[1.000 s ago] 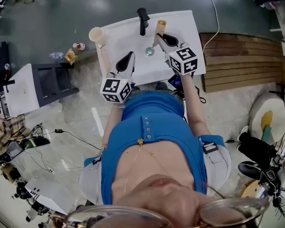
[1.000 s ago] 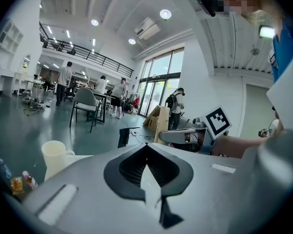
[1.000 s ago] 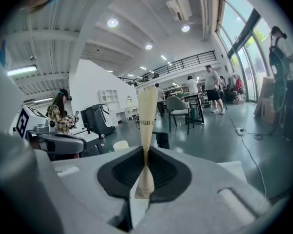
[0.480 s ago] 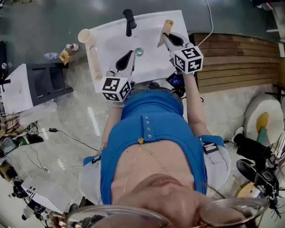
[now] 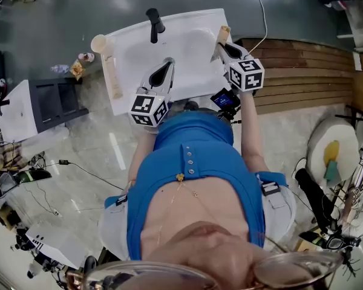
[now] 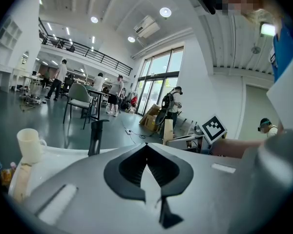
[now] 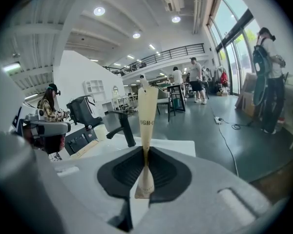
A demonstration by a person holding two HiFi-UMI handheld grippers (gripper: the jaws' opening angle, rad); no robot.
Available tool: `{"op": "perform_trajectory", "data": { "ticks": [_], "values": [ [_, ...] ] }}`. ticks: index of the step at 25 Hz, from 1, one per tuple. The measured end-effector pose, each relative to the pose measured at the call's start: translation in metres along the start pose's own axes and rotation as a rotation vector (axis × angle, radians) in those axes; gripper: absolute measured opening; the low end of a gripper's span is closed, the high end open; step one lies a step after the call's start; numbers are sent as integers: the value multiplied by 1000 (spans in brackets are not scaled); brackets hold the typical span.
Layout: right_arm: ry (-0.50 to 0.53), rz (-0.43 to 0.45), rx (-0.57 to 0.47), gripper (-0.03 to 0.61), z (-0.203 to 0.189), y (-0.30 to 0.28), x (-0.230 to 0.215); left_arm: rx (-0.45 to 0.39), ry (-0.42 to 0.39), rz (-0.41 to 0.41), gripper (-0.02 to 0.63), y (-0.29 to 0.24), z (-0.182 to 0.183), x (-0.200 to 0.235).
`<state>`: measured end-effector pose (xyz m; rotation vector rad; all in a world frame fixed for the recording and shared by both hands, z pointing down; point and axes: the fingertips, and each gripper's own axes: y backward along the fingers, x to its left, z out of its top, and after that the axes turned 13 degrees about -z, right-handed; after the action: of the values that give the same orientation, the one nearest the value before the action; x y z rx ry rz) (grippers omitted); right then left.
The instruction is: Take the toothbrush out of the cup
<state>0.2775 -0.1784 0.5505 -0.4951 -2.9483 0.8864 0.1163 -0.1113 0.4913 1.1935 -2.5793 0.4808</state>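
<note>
A cream cup [image 5: 98, 43] stands on the back left corner of the white sink [image 5: 187, 47]; I see no toothbrush sticking out of it. It also shows in the left gripper view, cup [image 6: 29, 144]. My right gripper [image 5: 222, 42] hangs over the sink's right edge, shut on a flat beige tube [image 5: 223, 34] with dark print. The tube [image 7: 147, 116] rises straight out of the right gripper [image 7: 146, 152], its lower end pinched between the jaws. My left gripper [image 5: 167, 63] is over the sink's front middle, shut with nothing in it; its left gripper [image 6: 146, 146] jaws meet at the tip.
A black faucet [image 5: 153, 23] stands at the back of the sink. A long beige piece [image 5: 112, 74] lies along the sink's left edge. A wooden platform [image 5: 302, 71] is to the right, a dark cabinet [image 5: 54, 101] to the left. People walk in the hall behind.
Both grippers moved right across the sink. The right one carried the beige tube from near the drain to the right edge; the left went from the front left to the front middle.
</note>
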Motion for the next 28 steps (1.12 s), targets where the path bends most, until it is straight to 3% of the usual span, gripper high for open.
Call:
{"op": "perform_trajectory", "data": {
  "ticks": [15, 28],
  "values": [
    [26, -77, 259, 29, -72, -10, -43, 7, 12, 26, 2, -5, -9, -6],
    [49, -137, 352, 29, -109, -49, -53, -9, 42, 71, 2, 5, -12, 5]
  ]
}}
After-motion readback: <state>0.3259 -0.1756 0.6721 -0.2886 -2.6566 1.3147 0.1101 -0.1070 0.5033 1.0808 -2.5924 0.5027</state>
